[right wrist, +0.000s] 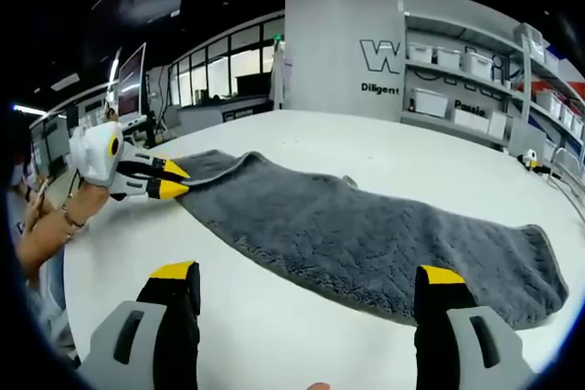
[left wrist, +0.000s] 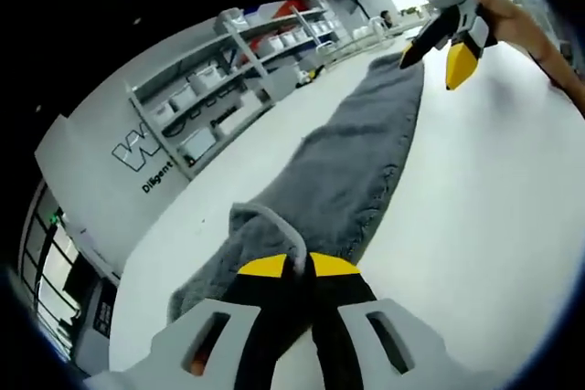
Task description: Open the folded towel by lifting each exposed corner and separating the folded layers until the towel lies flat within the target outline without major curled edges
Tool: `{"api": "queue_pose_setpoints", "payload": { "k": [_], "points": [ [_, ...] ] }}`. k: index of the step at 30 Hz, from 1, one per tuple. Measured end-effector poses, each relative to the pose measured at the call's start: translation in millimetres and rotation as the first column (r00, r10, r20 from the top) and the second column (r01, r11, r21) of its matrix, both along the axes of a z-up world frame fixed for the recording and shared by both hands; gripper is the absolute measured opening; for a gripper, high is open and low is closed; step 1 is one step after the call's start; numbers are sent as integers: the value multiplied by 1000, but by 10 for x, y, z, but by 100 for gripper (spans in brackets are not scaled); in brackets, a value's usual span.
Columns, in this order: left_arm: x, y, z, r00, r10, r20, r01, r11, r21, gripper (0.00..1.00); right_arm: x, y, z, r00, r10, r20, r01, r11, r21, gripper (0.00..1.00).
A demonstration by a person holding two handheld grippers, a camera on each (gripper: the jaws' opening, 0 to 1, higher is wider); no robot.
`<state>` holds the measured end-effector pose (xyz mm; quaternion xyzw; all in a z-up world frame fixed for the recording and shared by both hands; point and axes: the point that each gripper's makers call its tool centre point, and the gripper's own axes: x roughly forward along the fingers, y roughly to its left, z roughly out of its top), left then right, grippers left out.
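The fluffy grey towel (right wrist: 366, 235) is lying stretched out in a long strip on the big white table (right wrist: 274, 335), and it is looking like it is folded along its length, so the opening job is only partly done. The left gripper (left wrist: 300, 267) is pinching one end of the towel, with its yellow-tipped jaws closed tight on a little bunched-up bit of cloth. The right gripper (right wrist: 306, 273) is hanging above the table just in front of the towel's long edge, with its jaws spread wide and nothing between them. I think the step in hand is pulling the towel straight. Next, the right gripper probably needs to go down to the near edge, grab just the top layer and lift it over. Grabbing both layers would be a mistake. White shelves with boxes (right wrist: 475, 70) are standing well behind the table. Nothing is sitting in the way on the table.
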<state>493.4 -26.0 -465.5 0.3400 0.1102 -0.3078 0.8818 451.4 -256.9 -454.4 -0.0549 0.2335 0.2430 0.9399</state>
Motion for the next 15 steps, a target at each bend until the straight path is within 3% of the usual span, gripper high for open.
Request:
{"api": "queue_pose_setpoints", "payload": {
  "k": [8,15],
  "points": [
    [-102,52,163,1000,-9,27,11,999,-48,5,6,-3,7,1000,0,0,0,1000,5,99],
    [-209,171,327,997,-5,80,9,999,-44,5,2,1,9,1000,2,2,-2,1000,3,99]
  ]
}}
